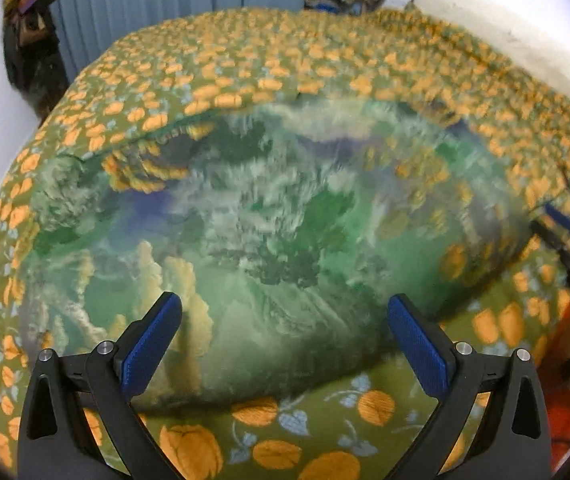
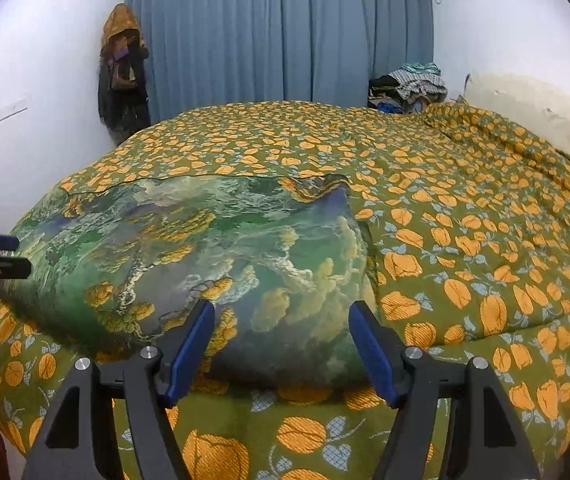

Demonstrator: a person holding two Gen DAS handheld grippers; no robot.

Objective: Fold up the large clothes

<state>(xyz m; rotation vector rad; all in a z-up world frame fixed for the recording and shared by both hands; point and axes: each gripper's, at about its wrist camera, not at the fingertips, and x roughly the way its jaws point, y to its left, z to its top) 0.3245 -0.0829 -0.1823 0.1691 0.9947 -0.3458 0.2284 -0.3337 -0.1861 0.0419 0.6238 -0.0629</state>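
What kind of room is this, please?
Most likely a bedroom at home: a bed under an orange-flowered cover, blue curtains on the far wall, coats hanging in the corner, and a clothes pile.

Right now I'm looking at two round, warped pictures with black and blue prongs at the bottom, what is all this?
Those prongs are two hand-held grippers, one in each of a person's hands, each with a wide-angle camera looking along its fingers. One picture comes from the left gripper, the other from the right gripper.

Both look at a bed with an olive bedspread printed with orange fruit. On it lies a green patterned cloth, sheer and already folded over. It is blurred in the left view.

Both grippers are open and hold nothing. A pile of clothes sits at the far side, before a blue curtain.
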